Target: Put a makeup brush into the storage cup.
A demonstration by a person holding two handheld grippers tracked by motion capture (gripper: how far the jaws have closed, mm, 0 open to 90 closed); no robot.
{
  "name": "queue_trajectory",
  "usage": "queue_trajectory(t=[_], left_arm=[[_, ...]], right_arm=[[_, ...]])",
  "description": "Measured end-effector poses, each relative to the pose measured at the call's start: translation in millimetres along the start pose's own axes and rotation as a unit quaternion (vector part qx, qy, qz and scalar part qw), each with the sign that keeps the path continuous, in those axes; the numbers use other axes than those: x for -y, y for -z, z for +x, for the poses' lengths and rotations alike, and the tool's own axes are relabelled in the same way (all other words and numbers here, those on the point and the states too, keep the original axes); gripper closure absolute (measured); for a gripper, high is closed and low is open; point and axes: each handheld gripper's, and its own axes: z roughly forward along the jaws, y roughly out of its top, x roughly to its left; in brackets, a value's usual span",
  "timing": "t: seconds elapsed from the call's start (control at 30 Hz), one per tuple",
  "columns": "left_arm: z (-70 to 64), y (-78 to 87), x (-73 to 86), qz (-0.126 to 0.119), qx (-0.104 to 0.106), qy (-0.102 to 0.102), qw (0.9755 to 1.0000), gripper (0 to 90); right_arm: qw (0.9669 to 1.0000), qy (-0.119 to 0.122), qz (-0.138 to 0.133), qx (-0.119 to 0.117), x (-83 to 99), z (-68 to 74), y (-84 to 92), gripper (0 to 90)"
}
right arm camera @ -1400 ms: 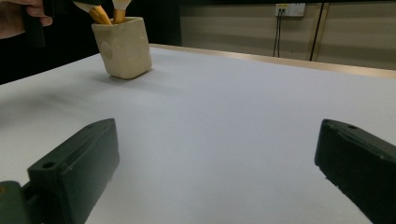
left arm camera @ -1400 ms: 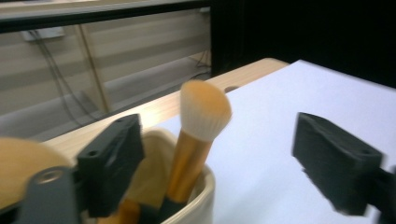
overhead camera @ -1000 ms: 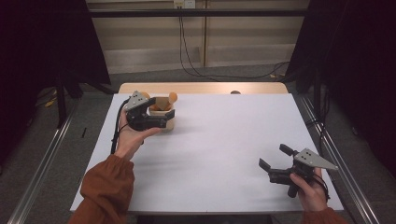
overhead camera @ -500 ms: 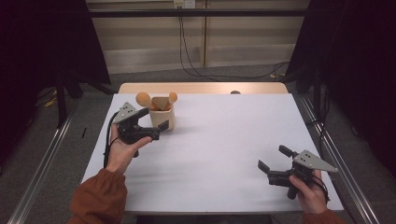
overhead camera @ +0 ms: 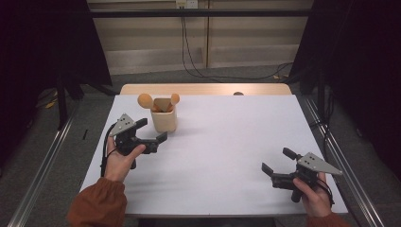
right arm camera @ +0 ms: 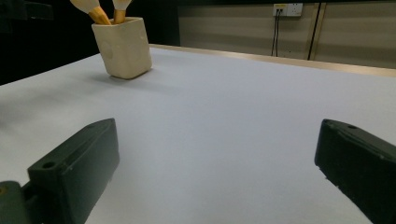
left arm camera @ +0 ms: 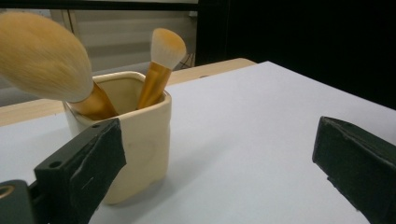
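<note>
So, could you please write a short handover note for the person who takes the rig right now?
Left tongs: open and holding nothing; the jaws have just been opening. They sit just in front of the cup, not touching it.
Right tongs: open, holding nothing, at the near right of the table.
Things: the cream cup stands upright at the far left of the table, with the large brush and the small brush standing in it, bristles up.
Done: both brushes appear to be placed in the cup.
Left: probably nothing but to bring the left tongs clear of the cup.
</note>
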Motion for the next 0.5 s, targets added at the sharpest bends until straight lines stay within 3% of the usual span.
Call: queue_trajectory(t=[0.27, 0.33, 0.5], left_arm=[[-12.3, 17.3, 4.2, -0.029, 0.025, -0.001, 0.9993, 1.3], [-14.2, 19.7, 6.7, -0.019, 0.010, -0.009, 0.9997, 1.3], [-17.2, 25.8, 13.7, -0.016, -0.003, -0.007, 0.9999, 2.1]], right_arm=[[1.0000, -0.002, -0.002, 0.001, -1.0, 1.5, 0.8, 0.0], [1.0000, 0.000, -0.003, 0.002, -1.3, 1.8, 0.9, 0.0], [1.0000, 0.001, -0.006, 0.001, -1.4, 3.2, 2.3, 0.0]])
